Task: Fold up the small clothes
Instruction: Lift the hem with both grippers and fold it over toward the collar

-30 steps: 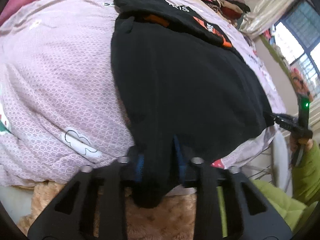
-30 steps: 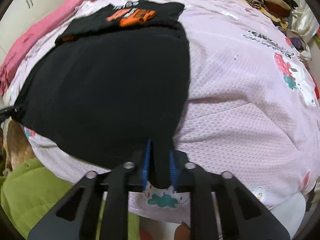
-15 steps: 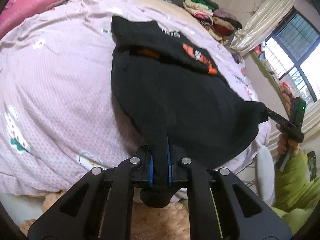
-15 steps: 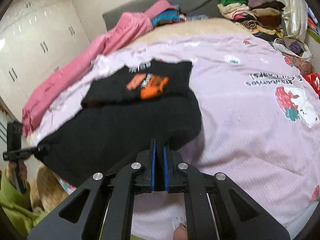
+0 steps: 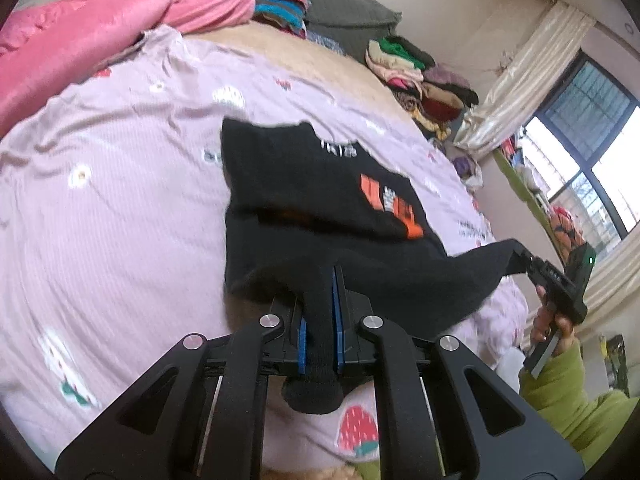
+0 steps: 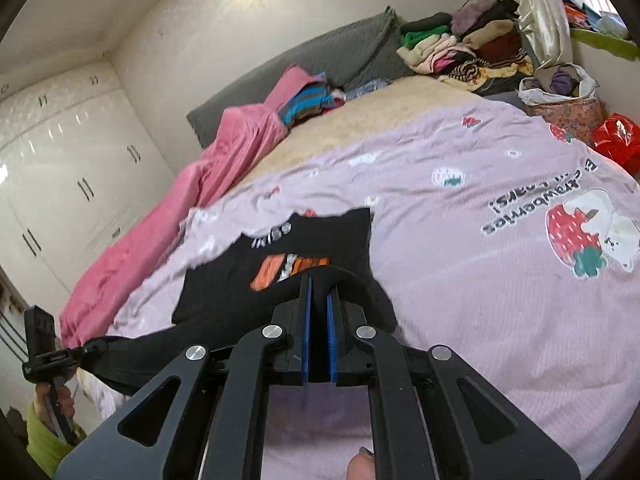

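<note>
**Black shirt lifted by both corners over the bed**

Lilac bedding printed with strawberries (image 6: 500, 272) spreads under and ahead of both my tools. On it lies the black shirt (image 5: 320, 208), its far end flat on the cover with the orange print (image 5: 390, 208) facing up, its near hem raised off the bed.

My left tool (image 5: 320, 320) is clenched on one near corner of the shirt; a bunch of black cloth hangs out behind the blue pads (image 5: 339, 312). Off to its right, my right tool (image 5: 532, 266) grips the other corner, and the hem sags between the two. From the right wrist camera, my right tool (image 6: 318, 320) is likewise clamped on black fabric, and the left tool (image 6: 86, 350) shows far off to its left with the cloth stretched toward it.

Beyond the shirt, a pink blanket (image 6: 192, 200) runs along the left side of the bed, ending near a grey pillow (image 6: 320, 64). A heap of folded clothes (image 6: 464, 44) sits at the far right corner, with a full bag (image 6: 560, 96) and a red plastic bag (image 6: 616, 138) just beside the bed edge. White wardrobe doors (image 6: 60, 168) stand far left; a window (image 5: 588, 152) and a curtain (image 5: 532, 72) are far right. Nothing lies on the cover between my tools and the shirt's flat end.
</note>
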Motion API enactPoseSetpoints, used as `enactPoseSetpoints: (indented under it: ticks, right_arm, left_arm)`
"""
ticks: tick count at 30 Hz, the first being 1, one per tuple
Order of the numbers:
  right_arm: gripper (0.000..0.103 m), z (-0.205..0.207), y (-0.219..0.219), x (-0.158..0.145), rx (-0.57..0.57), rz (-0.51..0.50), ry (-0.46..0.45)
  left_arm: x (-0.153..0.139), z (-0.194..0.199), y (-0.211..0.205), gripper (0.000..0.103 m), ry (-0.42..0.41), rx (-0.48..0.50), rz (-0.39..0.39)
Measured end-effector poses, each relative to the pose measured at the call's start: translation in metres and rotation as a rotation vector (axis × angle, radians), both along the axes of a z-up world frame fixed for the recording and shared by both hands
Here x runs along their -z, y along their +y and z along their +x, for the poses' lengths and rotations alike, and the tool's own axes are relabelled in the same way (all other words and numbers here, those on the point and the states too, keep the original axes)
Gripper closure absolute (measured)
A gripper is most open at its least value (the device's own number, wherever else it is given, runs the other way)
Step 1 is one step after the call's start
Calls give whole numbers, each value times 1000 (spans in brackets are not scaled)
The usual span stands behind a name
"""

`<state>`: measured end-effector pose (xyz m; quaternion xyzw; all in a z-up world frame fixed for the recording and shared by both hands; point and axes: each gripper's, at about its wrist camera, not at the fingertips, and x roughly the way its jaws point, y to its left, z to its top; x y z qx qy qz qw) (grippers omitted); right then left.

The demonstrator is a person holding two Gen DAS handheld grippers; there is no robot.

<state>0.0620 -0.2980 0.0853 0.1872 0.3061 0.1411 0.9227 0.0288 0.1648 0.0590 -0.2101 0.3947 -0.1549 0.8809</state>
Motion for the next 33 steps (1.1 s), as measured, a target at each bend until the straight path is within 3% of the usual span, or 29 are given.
enactPoseSetpoints:
  ticks: [10,15,19,33]
  right_arm:
    - [97,36,4,-10,26,21,-34]
    - [97,56,14,-19,27,-22,-54]
    - [97,72,18,-21,33,-36,-61]
    - [97,125,19,1,104,-72,-14]
  left_arm:
    - [-19,39,8,100,-37,-44,31]
    - [-26,60,12,100,-44,-65,34]
    - [-32,77,10,100,-48,-90,93]
    - [-26,129,-1,100,-44,-136,196]
